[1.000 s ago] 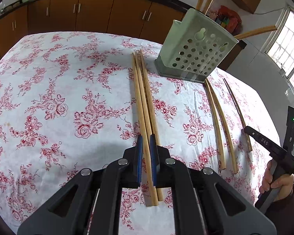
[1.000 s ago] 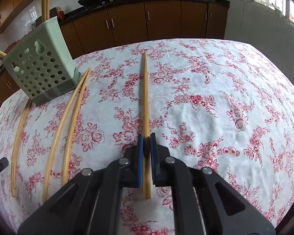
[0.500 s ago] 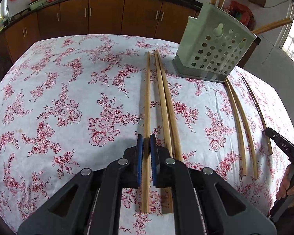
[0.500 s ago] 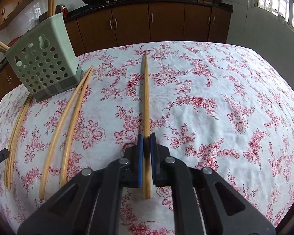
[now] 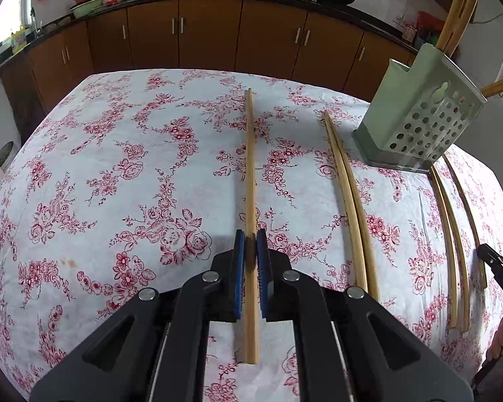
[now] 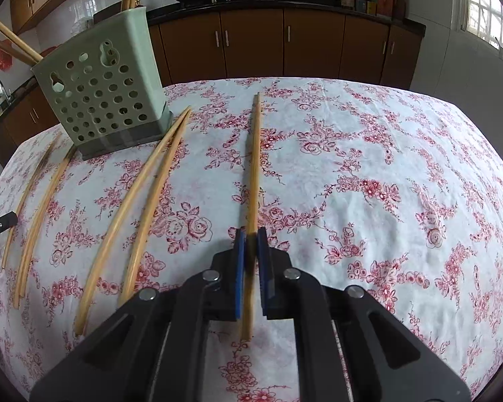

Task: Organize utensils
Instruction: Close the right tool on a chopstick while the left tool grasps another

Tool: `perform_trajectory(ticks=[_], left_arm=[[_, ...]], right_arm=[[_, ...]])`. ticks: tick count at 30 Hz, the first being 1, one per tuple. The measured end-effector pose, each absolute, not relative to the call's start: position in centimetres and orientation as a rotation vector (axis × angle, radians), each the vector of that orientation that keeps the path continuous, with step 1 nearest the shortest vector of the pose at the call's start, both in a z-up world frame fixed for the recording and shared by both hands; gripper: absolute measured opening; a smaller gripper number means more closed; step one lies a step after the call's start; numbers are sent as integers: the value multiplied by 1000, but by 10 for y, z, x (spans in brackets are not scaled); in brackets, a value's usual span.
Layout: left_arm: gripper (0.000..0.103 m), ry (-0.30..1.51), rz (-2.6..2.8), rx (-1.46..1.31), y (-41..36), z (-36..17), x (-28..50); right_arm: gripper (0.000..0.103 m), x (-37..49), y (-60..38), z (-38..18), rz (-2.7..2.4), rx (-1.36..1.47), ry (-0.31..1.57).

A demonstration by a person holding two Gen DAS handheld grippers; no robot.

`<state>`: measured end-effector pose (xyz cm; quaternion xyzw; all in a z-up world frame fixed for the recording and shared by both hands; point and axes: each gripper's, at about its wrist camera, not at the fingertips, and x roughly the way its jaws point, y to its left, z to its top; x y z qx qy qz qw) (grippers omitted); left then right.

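The left claw [image 5: 248,234] is pinching a single wooden chopstick [image 5: 250,174] between its blue pads [image 5: 239,261], the stick running straight ahead over the floral tablecloth [image 5: 117,184] that is covering the table. Just to its right, a pair of chopsticks [image 5: 347,194] is lying side by side on the cloth, and further right more chopsticks [image 5: 449,234] are lying past the corner of the pale green perforated holder [image 5: 415,127], which is standing upright with a few long sticks poking out of its top.

The right claw [image 6: 249,232] is likewise pressed onto its own chopstick [image 6: 255,154], which is looking slightly blurred near the pads, so it may be lifted off the cloth, though that is hard to judge. In the right wrist view the holder [image 6: 100,97] is sitting at the upper left, with a loose pair [image 6: 141,201] curving beside it and others [image 6: 37,207] lying further left. The tip of the other tool is showing at each view's edge.
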<state>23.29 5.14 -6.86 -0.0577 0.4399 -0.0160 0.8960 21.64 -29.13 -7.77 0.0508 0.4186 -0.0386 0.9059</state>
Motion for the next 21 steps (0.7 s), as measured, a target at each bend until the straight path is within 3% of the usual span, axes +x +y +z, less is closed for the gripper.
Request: perform_trajectory(ticks=[21], left_arm=[[9,879,-59,-94,48,-70,224]], right_arm=[[9,219,-295,-78,-79,124,863]])
